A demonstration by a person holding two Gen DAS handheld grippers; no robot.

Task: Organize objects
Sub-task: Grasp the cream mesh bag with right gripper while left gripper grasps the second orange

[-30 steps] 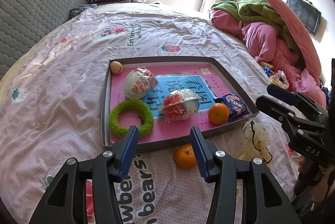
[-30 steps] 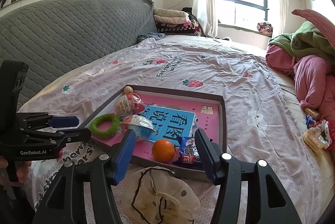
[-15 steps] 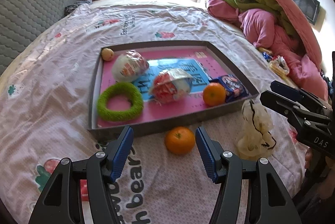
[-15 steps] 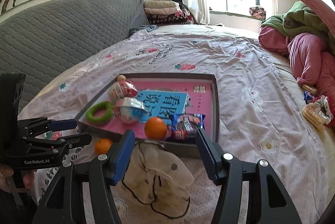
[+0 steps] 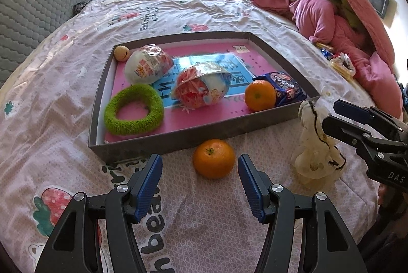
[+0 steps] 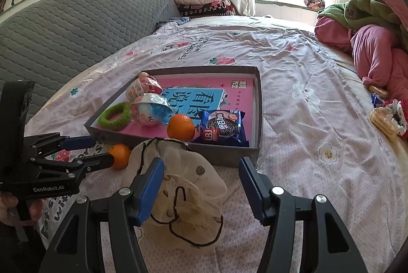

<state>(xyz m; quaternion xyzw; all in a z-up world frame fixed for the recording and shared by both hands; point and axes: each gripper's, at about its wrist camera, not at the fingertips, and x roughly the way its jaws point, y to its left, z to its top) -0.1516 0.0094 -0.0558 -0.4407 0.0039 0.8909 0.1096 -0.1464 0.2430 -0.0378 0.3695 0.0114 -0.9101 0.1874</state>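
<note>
A loose orange (image 5: 213, 158) lies on the bedspread just in front of the grey tray (image 5: 178, 135). My left gripper (image 5: 199, 172) is open, and the orange sits at its fingertips without touching either pad. From the right wrist view, the left gripper (image 6: 102, 151) reaches the same orange (image 6: 119, 155). A cream mesh drawstring bag (image 6: 183, 186) lies between the fingers of my open right gripper (image 6: 200, 171); the right pad stands apart from it. The tray (image 6: 260, 104) holds a green ring (image 5: 134, 112), two wrapped egg toys, another orange (image 5: 260, 95), a biscuit packet (image 6: 221, 126) and a small beige ball.
A grey quilted headboard (image 6: 76, 25) runs along the left. Pink and green bedding (image 5: 331, 5) is piled at the right, with snack packets (image 6: 387, 117) near it. Folded blankets (image 6: 199, 1) sit at the back. A hand (image 6: 10, 206) holds the left gripper.
Both grippers came down and forward. The loose orange now sits at the left fingertips and the mesh bag between the right fingers. The left jaws have widened.
</note>
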